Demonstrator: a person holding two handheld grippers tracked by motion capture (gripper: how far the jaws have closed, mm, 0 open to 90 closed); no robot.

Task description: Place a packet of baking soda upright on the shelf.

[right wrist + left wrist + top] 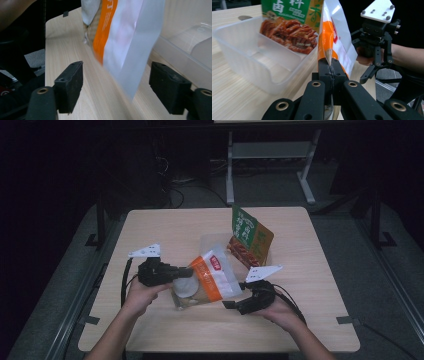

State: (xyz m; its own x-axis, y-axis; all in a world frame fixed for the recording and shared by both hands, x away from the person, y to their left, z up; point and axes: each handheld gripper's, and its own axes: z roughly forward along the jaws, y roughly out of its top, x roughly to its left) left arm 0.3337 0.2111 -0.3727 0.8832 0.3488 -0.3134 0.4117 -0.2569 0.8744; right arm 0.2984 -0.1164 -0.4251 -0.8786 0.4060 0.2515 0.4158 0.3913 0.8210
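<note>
The orange-and-white bag (209, 279) is off the table (310, 270), pinched by one edge in the left claw (329, 72), whose jaws are clamped tight on the bag's seam; the bag rises from those jaws and leans toward the right claw (231, 304). Its free white corner (130, 62) hangs between the right claw's jaws, which stand wide apart on either side of it, neither pad touching it. In the left gripper view, the right claw (372, 75) shows just past the bag, its hand (363, 58) behind it. To the other side of the left claw, near the bag, a clear tray (249, 57) sits on the table, and a green packet (294, 22) of red-brown food stands leaning in the tray's far end.
</note>
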